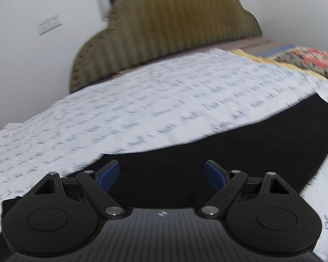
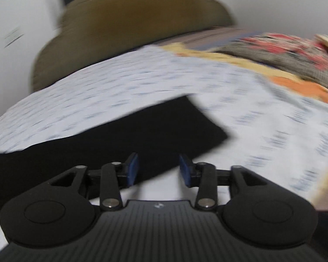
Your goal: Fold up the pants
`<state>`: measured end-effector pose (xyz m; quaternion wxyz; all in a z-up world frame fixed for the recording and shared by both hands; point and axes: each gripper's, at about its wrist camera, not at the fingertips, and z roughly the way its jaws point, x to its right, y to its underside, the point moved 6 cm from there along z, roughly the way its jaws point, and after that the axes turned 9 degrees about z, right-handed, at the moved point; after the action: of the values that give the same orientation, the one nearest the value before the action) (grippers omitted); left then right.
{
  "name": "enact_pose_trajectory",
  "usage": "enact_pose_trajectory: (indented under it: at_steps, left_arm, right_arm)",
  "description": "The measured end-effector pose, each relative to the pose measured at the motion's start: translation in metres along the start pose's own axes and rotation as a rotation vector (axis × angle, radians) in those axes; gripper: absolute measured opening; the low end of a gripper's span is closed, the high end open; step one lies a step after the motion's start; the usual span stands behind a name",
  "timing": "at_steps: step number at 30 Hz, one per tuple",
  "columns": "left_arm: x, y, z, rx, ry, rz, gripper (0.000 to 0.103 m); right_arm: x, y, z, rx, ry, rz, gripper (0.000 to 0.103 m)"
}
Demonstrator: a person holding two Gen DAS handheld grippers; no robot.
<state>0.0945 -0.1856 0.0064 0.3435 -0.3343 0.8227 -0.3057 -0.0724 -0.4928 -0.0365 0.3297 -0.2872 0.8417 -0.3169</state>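
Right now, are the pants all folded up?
Not yet, I think. The black pants lie flat in a long strip on the printed sheet. Neither hand-held gripper, left or right, holds anything. At least the final folds look left.

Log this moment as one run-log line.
left gripper: open, empty | right gripper: open, empty | black pants: flat on printed sheet

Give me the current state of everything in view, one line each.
Pants: black, lying flat on the sheet, not gripped.
Sheet: white with blue print, spread over the bed.
Left gripper: open, empty, over the pants.
Right gripper: open, empty, at the pants' edge.
Blanket: bunched at the far side.
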Motion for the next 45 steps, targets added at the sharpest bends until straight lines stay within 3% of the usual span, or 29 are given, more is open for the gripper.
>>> enact_pose_trajectory:
  at_steps: [3, 9, 14, 15, 16, 17, 19, 23, 29, 35, 40, 45]
  left_arm:
    - [0.024, 0.0, 0.003, -0.012, 0.019, 0.044, 0.086]
    - [0.035, -0.004, 0.001, -0.011, 0.024, 0.074, 0.086]
    - [0.042, -0.007, 0.004, -0.023, 0.047, 0.069, 0.086]
    - [0.044, -0.007, 0.004, -0.024, 0.052, 0.071, 0.086]
    - [0.045, -0.006, 0.004, -0.024, 0.054, 0.075, 0.086]
    - [0.046, -0.006, 0.004, -0.024, 0.054, 0.08, 0.086]
    - [0.047, -0.006, 0.004, -0.02, 0.046, 0.087, 0.086]
    - [0.035, -0.006, 0.005, -0.014, -0.007, 0.071, 0.086]
    - [0.005, 0.002, 0.012, -0.052, -0.059, 0.004, 0.086]
    - [-0.026, 0.016, 0.012, -0.075, -0.147, -0.028, 0.086]
    - [-0.049, 0.026, 0.011, -0.095, -0.176, -0.076, 0.086]
    - [-0.071, 0.034, 0.008, -0.109, -0.208, -0.112, 0.086]
  right_arm:
    - [0.018, -0.001, 0.012, -0.01, -0.028, 0.094, 0.043]
    - [0.042, -0.008, 0.04, -0.004, -0.066, 0.217, 0.055]
    - [0.063, -0.022, 0.059, 0.018, -0.147, 0.362, 0.055]
    - [0.066, -0.023, 0.062, 0.018, -0.149, 0.391, 0.044]
    - [0.07, -0.024, 0.065, 0.014, -0.141, 0.412, 0.019]
    - [0.073, -0.025, 0.067, 0.007, -0.144, 0.429, 0.008]
    - [0.073, -0.025, 0.067, 0.014, -0.164, 0.45, 0.007]
    - [0.045, -0.031, 0.051, 0.079, -0.116, 0.292, 0.007]
    - [-0.048, -0.033, 0.024, 0.16, -0.126, -0.029, 0.007]
    - [-0.14, -0.007, 0.01, 0.187, -0.145, -0.323, 0.007]
    - [-0.219, 0.044, 0.003, 0.127, -0.271, -0.492, 0.007]
    - [-0.279, 0.112, 0.01, -0.002, -0.39, -0.61, 0.007]
